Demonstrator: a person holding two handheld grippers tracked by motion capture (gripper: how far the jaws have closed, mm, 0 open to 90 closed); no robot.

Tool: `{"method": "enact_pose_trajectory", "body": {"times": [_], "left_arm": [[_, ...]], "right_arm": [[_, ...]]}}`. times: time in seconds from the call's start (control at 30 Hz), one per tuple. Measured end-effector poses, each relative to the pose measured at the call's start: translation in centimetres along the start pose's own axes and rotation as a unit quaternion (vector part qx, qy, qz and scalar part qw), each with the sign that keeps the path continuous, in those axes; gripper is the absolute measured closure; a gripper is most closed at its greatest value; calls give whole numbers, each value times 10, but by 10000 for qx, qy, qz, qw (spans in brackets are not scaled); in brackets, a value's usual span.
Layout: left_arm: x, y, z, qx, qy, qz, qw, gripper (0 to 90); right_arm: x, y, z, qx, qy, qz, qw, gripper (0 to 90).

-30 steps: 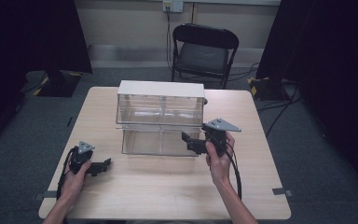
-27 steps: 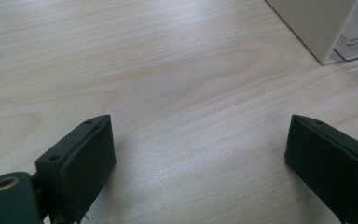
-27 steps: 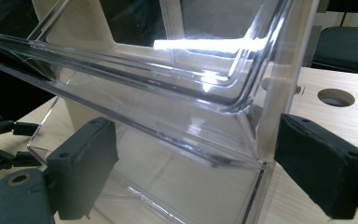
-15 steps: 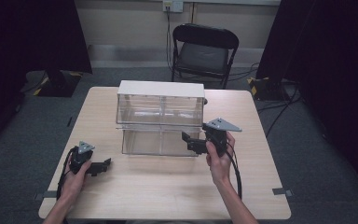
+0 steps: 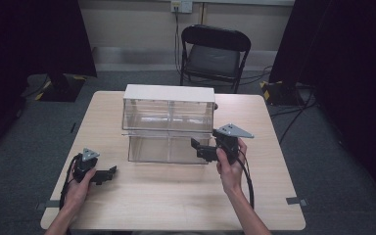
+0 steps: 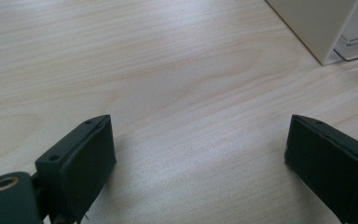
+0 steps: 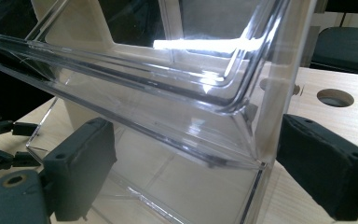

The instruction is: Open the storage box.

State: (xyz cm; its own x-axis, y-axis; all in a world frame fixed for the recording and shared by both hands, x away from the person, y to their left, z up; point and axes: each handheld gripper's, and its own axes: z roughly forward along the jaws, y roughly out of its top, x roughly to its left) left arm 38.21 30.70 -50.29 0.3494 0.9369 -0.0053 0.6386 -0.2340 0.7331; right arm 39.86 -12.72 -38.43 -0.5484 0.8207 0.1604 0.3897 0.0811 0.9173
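High view shows us a clear two-tier drawer unit (image 5: 169,128) with white top; our right gripper (image 5: 201,149) straddles its lower drawer's corner (image 7: 256,154), fingers spread, while our left gripper (image 5: 108,173) rests released on the surface (image 5: 176,205).

No readable text, label or number appears anywhere, as far as visible.

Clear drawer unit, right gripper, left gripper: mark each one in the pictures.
clear drawer unit (image 5: 169,93), high view, on its white top panel.
right gripper (image 5: 196,147), high view, at its jaw tips by the lower drawer's right end.
left gripper (image 5: 111,171), high view, at its jaw tips over the table.
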Motion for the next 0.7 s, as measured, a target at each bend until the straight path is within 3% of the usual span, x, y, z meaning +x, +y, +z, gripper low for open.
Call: {"method": "enact_pose_trajectory", "body": {"times": [0.7], "left_arm": [[0,0,0,6,-6,-3,10000,79]], "right_arm": [[0,0,0,11,16,6,10000,111]]}}
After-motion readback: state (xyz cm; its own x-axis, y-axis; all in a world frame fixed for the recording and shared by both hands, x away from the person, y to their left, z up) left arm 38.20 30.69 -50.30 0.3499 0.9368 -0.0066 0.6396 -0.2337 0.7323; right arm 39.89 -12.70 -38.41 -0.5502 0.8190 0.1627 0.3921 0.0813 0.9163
